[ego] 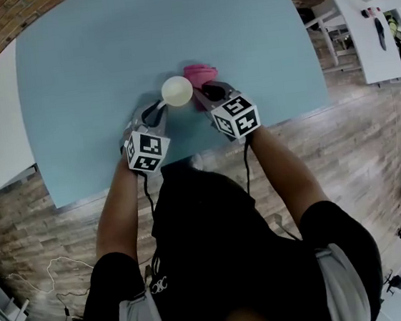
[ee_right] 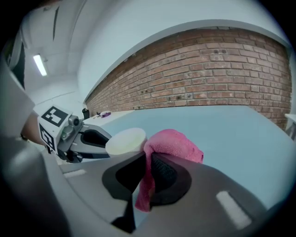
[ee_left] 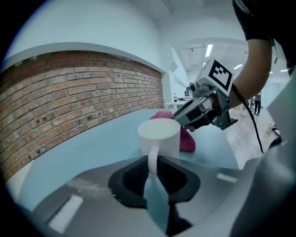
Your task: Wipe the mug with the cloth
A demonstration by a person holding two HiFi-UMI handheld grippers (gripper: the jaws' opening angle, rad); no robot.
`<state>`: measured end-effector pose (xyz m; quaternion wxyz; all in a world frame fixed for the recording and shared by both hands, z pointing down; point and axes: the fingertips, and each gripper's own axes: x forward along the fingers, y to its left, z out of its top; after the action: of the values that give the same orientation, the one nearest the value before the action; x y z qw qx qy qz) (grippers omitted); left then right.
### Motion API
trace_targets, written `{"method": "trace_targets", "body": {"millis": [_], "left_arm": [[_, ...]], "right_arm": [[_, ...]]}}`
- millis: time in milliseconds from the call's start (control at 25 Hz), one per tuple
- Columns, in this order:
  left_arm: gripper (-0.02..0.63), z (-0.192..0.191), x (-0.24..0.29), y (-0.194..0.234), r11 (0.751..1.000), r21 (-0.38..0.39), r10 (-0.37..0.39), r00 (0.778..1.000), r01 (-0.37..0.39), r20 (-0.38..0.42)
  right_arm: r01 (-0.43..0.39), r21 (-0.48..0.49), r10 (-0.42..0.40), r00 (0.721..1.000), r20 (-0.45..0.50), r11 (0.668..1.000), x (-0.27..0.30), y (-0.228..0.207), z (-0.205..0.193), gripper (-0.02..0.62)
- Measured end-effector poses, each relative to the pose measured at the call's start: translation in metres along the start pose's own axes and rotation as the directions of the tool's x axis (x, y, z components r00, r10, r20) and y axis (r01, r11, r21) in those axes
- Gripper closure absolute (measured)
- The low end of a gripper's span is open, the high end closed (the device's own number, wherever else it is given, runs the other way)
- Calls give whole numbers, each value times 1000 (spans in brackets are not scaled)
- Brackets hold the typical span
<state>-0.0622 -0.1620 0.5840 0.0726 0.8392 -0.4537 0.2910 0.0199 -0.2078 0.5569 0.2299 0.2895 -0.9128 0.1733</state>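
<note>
Grips the handle [ee_left: 152,159] of the mug [ego: 177,90] with the left gripper [ego: 157,109], clamped tight on that thin loop. Pinches the cloth [ee_right: 173,143] in the right gripper [ego: 206,94], clenched on a fold, with the rest bunched over the tips and a tail hanging below. Holds that pink bundle just beside the mug's wall on the side away from the handle, seemingly touching.

Now for the wipe itself, going by this setup. Keep the handle grip firm to stop any twisting. Press with the bunched part of the cloth, never the bare tips. Sweep round the curve of the wall, then up over the rim. Turn the mug a little with the left gripper to offer fresh wall. Push gently, though: a handle that thin looks likely to act as a pivot, and too much side force could swing the whole thing round.

And the mug: stands upright, mouth up, over the near middle of the blue table [ego: 102,52], not far from the front edge. Looks cream-white, plain, straight-walled and smooth. Shows a pale inside, apparently empty. Hard to say whether resting on the table or lifted just clear of it.
</note>
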Motion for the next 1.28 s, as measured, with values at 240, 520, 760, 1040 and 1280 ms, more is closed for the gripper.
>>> {"method": "trace_targets", "body": {"millis": [240,520,760,1040,1280], "left_arm": [[541,-2,-1,4,1000,-18,4,1000,-4,-21],[540,-4,1,2,999,6,36,998,-36,-46],[540,-4,2,-7,999,-31,27,999,-28,-37],[534,-2,0,-29,999,-48,-12,999,11,-38],[534,-6,-3,-33,998,-47,-53,998,52,-28]], "right_arm": [[-20,-16,21,1000,24,1000,-8,21,-7,558],[-18,-91,20,1000,23,996,-12,44,-16,558],[-55,-155,55,998,-7,986,-8,69,-27,558],[-69,-254,58,997,-50,965,-2,88,-31,558],[-92,-275,71,994,-86,957,5,92,-34,558]]}}
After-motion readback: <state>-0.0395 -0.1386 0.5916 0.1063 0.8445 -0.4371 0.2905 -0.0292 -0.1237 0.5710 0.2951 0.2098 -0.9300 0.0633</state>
